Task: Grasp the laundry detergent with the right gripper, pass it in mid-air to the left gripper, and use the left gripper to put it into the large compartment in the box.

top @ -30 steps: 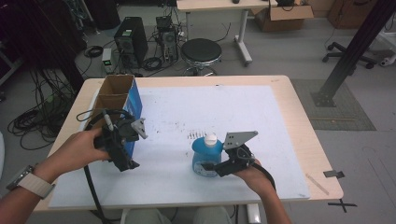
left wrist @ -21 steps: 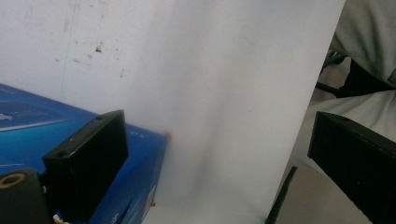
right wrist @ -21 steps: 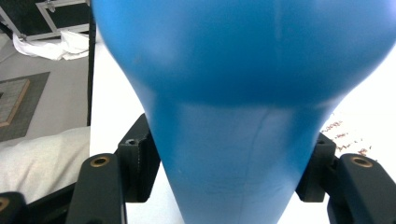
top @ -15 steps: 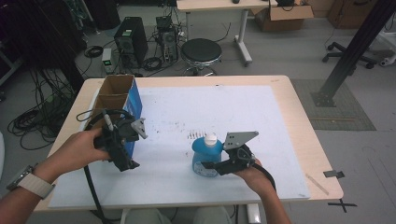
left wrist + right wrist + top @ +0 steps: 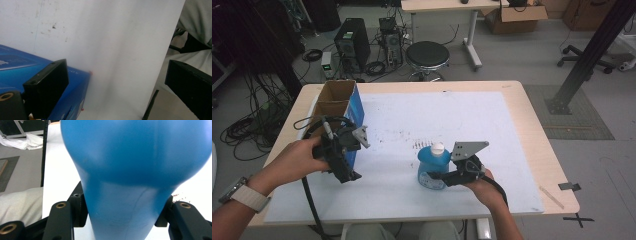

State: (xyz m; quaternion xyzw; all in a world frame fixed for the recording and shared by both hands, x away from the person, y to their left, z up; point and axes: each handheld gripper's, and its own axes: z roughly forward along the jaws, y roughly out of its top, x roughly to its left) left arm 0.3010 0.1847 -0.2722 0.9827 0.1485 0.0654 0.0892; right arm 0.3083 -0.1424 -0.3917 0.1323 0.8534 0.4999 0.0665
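- High view: a blue bottle with a white cap stands upright on the white sheet that covers the counter, toward the near right.
- The right tongs reach in from the right at the bottle's lower body, a grey plate on top; their jaws have just been closing with the bottle between them.
- The left tongs are held near the counter's left edge, pointing down and toward the person, just beside a tall blue box whose top flaps stand open (brown card inside).
- A cable loops from the left tongs over the counter edge; a watch sits on the left wrist.
- No writing on bottle or box can be read from here; behind the counter are a stool and computer towers on the floor.
- Left gripper view: the jaws stand wide apart, released, nothing between them but the sheet and its near edge.
- One jaw lies against or just before the box's blue side (touching or not, I cannot tell); pale print on the box is too blurred to read.
- Light trousers show past the sheet's edge.
- Right gripper view: the bottle looms close, its narrower part clamped between both pads, so these tongs are clenched on it.
- No label shows on this face (plain blue plastic).
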